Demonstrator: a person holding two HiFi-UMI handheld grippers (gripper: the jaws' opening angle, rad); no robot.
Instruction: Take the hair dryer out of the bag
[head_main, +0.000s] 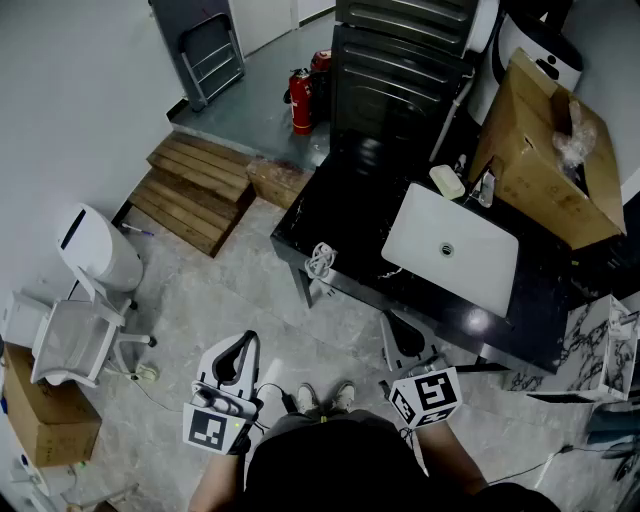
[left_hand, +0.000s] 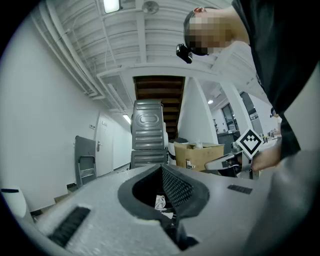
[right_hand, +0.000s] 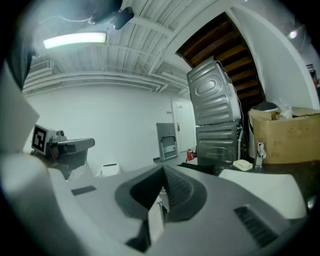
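Note:
No bag or hair dryer shows in any view. My left gripper (head_main: 246, 342) is held low in front of the person, shut with nothing between its jaws; in the left gripper view its jaws (left_hand: 162, 169) meet. My right gripper (head_main: 398, 335) is beside it, also shut and empty, and its jaws (right_hand: 163, 169) meet in the right gripper view. Both point level toward a black counter (head_main: 345, 210) with a white basin (head_main: 450, 245). A coiled white cable (head_main: 320, 262) lies on the counter's near corner.
An open cardboard box (head_main: 545, 150) stands on the counter's far right, with a soap bar (head_main: 447, 181) by the basin. Beyond are a steel appliance (head_main: 400, 70), a fire extinguisher (head_main: 301, 100) and wooden steps (head_main: 200, 180). A white chair (head_main: 75, 345) stands at the left.

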